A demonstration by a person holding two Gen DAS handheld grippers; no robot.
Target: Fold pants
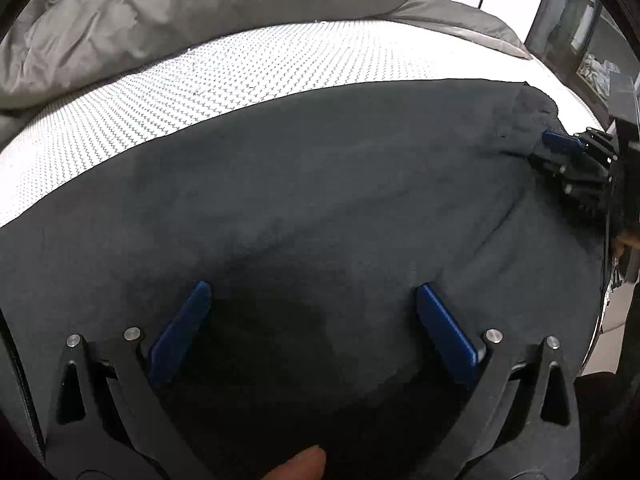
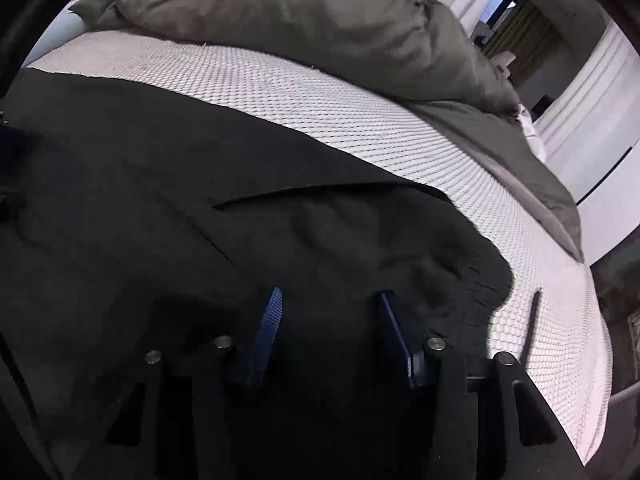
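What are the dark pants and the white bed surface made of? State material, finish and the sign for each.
Dark charcoal pants: soft matte knit, probably cotton jersey or fleece; faintly fuzzy, limp rumples. White patterned mattress surface: likely quilted or woven fabric; regular small raised texture, no shine.

Pants [image 1: 320,184] – dark matt cloth; mattress [image 1: 200,80] – white textured knit; duvet [image 1: 180,8] – grey crumpled cloth.

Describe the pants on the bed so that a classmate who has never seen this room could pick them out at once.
Start at the bed, with its white textured mattress and a crumpled grey duvet heaped at its far side. On the near part of the mattress lie the pants, spread wide and nearly flat. They are the only dark charcoal cloth there, much darker than either the mattress or the duvet.
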